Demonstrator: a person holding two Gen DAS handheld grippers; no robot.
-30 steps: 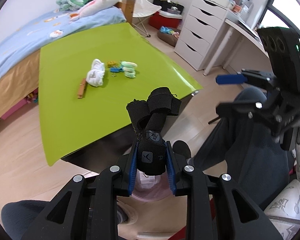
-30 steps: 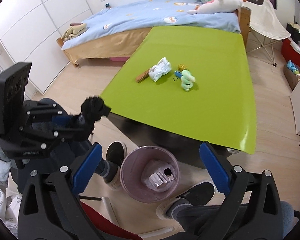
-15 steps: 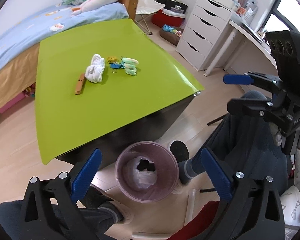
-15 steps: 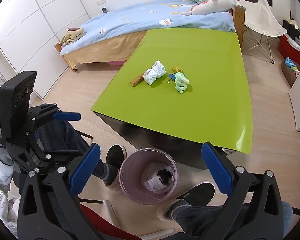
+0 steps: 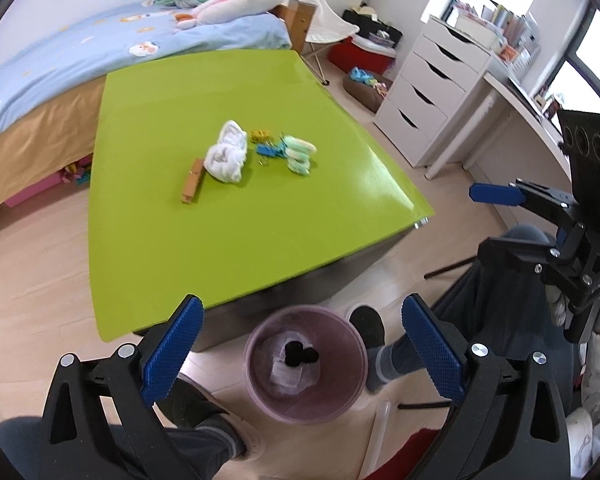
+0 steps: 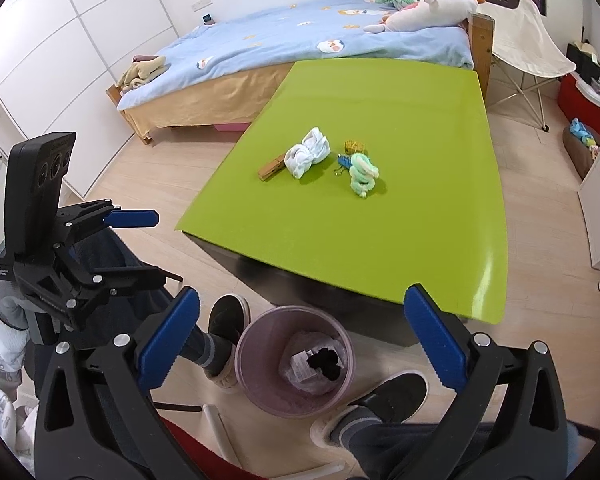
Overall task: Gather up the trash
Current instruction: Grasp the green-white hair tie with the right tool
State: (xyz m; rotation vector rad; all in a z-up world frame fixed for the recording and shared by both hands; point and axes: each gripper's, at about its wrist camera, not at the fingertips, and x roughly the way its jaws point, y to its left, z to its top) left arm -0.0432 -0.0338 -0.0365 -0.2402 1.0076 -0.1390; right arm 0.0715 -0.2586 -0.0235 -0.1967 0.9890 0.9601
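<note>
A blue-quilted bed [image 6: 300,48] with plush toys [image 6: 432,8] stands beside white drawers [image 5: 432,92].

Right gripper [image 6: 300,334] is wide open over the pink bin [image 6: 295,364], nothing between its pads. There's a black lump [image 6: 324,362] in the bin on what looks like plastic wrapping. White sock [image 6: 307,153], green sock [image 6: 362,174] and wooden clip [image 6: 271,168] sit on the green table [image 6: 400,248]. Left gripper [image 6: 130,218] at the left, open too.

Green table [image 5: 236,240]; pink bin [image 5: 352,396]
</note>
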